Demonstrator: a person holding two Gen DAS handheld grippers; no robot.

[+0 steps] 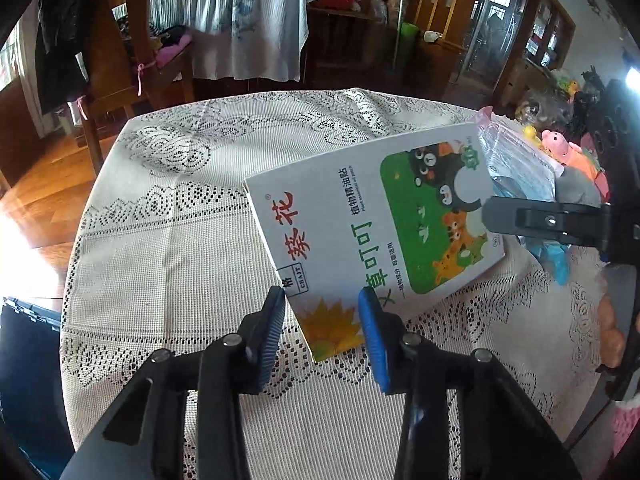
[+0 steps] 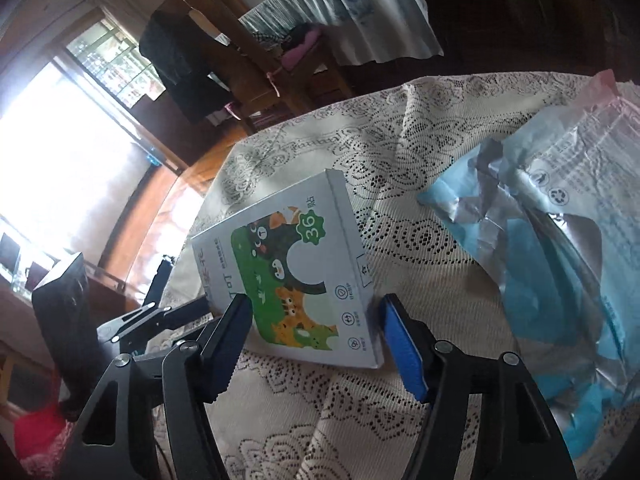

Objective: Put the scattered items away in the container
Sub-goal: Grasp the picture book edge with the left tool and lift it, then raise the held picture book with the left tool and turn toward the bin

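Note:
A white box (image 1: 360, 216) printed with a green cartoon panel hangs tilted over the lace tablecloth (image 1: 180, 264). My left gripper (image 1: 322, 316) is shut on its near corner, both blue pads pressed against the card. The same box (image 2: 296, 276) fills the middle of the right wrist view. My right gripper (image 2: 312, 320) is open around its near end; the left finger overlaps the box and a thin gap shows at the right pad. One right-gripper finger (image 1: 540, 220) crosses the box's right edge. No container is visible.
A crumpled blue and silver plastic bag (image 2: 560, 264) lies to the right of the box, also visible as the bag (image 1: 520, 160). Small toys, among them a pink pig (image 1: 556, 142), crowd the table's right edge. A wooden chair (image 1: 120, 80) stands beyond the far left edge.

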